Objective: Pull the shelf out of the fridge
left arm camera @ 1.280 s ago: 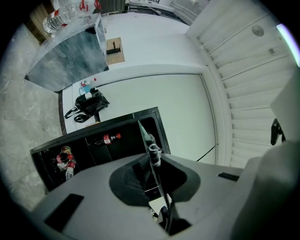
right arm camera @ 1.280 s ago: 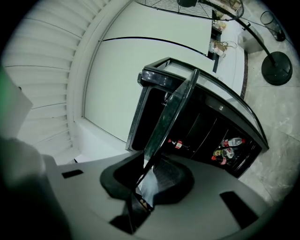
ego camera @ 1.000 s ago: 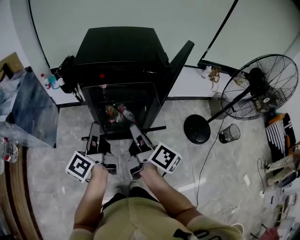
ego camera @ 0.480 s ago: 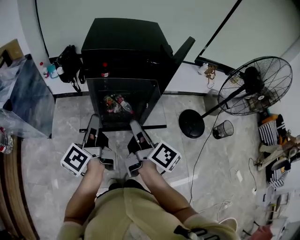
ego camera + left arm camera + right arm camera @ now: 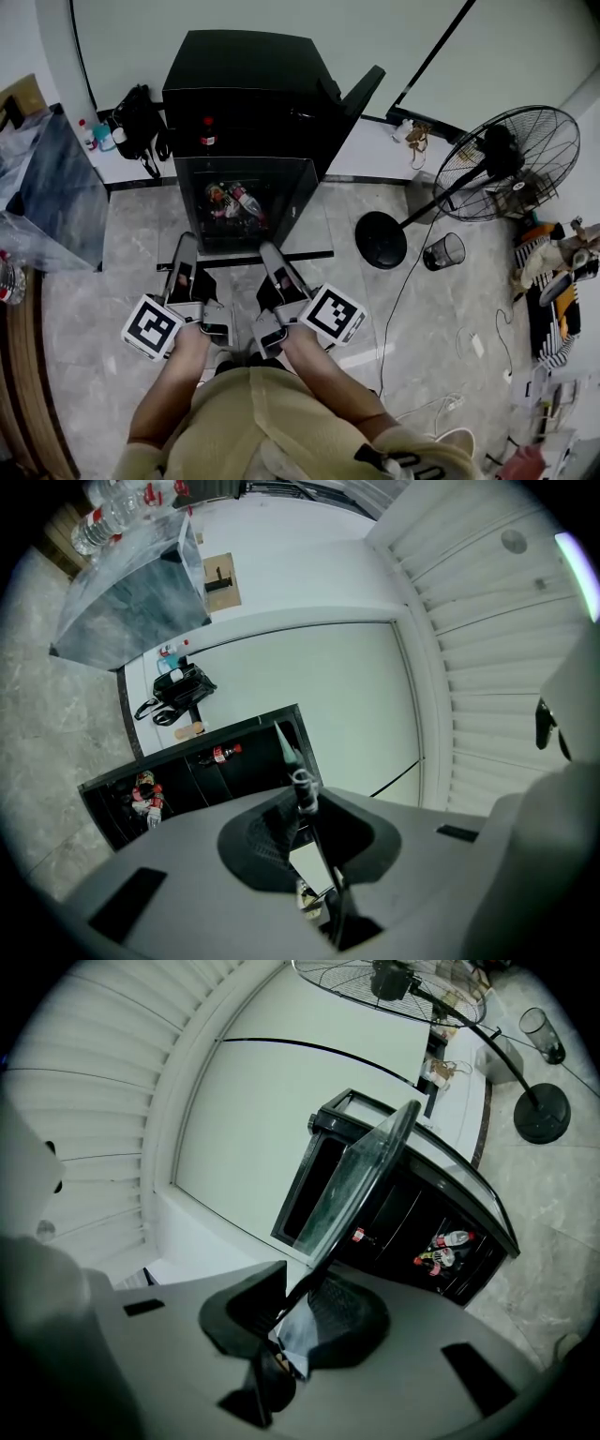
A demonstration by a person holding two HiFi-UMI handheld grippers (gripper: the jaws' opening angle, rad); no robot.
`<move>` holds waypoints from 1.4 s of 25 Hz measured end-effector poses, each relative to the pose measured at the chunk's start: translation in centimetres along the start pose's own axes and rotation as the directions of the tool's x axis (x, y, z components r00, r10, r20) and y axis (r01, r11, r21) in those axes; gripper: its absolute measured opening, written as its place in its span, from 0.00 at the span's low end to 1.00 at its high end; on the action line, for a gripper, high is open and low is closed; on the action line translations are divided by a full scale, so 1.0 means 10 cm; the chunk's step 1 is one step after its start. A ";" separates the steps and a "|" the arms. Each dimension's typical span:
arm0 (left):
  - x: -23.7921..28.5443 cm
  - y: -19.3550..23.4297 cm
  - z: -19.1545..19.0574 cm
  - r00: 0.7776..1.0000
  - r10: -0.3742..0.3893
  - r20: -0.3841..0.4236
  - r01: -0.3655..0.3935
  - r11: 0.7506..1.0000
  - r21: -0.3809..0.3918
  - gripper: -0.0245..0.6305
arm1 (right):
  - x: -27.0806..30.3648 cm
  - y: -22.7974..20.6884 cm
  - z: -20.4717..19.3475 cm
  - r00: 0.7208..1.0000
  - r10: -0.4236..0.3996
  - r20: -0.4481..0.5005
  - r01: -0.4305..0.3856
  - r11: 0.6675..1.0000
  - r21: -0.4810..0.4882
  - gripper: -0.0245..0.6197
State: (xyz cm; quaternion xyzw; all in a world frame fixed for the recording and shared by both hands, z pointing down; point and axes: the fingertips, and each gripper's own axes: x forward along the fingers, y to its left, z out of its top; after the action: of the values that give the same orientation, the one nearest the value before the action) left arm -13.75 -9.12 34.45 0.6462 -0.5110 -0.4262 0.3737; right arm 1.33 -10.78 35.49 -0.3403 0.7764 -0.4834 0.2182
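The black mini fridge (image 5: 244,84) stands against the wall with its door (image 5: 354,101) swung open. The glass shelf (image 5: 300,225) hangs level in front of it, outside the cabinet. My left gripper (image 5: 185,244) is shut on its left part and my right gripper (image 5: 270,249) on its right part. In the left gripper view the shelf (image 5: 298,778) runs edge-on between the jaws of the left gripper (image 5: 302,808). In the right gripper view the glass shelf (image 5: 361,1180) slants up from the right gripper (image 5: 305,1302), whose jaws have just been opening slightly with the glass still between them.
Bottles (image 5: 230,202) lie low inside the fridge. A standing fan (image 5: 506,164) with a round base (image 5: 380,239) and a mesh bin (image 5: 442,251) stand to the right. A black bag (image 5: 141,127) and a glass table (image 5: 52,202) are at the left.
Both grippers and the shelf have drawn back from the fridge toward the person. The gap between the shelf and the cabinet has grown.
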 end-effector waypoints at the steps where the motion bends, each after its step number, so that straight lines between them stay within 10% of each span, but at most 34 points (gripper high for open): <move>1: -0.01 0.00 0.00 1.000 -0.001 0.001 0.001 1.000 0.000 0.11 | -0.01 0.00 0.00 1.000 0.000 -0.001 0.000 1.000 -0.001 0.17; 35: -0.12 -0.02 0.03 1.000 0.002 -0.010 -0.002 1.000 0.007 0.12 | -0.06 0.13 -0.07 0.999 0.003 -0.037 -0.004 0.999 -0.038 0.17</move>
State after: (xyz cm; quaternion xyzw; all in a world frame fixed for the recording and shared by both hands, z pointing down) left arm -14.13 -7.92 34.39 0.6490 -0.5115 -0.4208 0.3743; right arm 0.84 -9.47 34.64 -0.3340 0.7899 -0.4747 0.1980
